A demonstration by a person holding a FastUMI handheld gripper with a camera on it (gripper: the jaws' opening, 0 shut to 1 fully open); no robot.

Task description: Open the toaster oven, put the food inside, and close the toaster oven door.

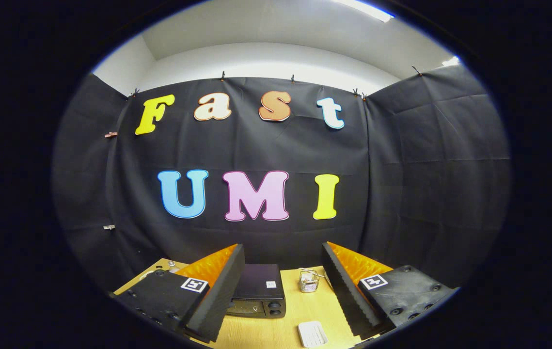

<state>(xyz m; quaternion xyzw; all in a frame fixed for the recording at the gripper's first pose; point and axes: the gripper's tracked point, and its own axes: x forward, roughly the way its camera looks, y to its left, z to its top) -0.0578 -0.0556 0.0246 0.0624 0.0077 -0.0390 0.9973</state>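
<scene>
The gripper [283, 286] hangs high, fingers spread wide and holding nothing. On the left beyond them sits the toaster oven [257, 292], door shut; it looks rigid and heavy, best pulled by the door's top edge. To its right stands a small wire rack [308, 281], and nearer lies a white ridged item [312, 333], likely light. The wooden table [300, 305] looks smooth; black cloth walls the far side.

- No word or number reads here, folks; patterns only.
- The gripper [283, 247] is spread wide, fingers touching nothing, and a coded marker [194, 284], a black-and-white square pattern with no letters, sits on its left finger body.
- A second coded marker [374, 281] of the same kind sits on the right finger body.
- At eleven o'clock from the gap between the fingers stands the toaster oven [259, 286]; the white sticker [270, 284] on its top is too small to read.
</scene>
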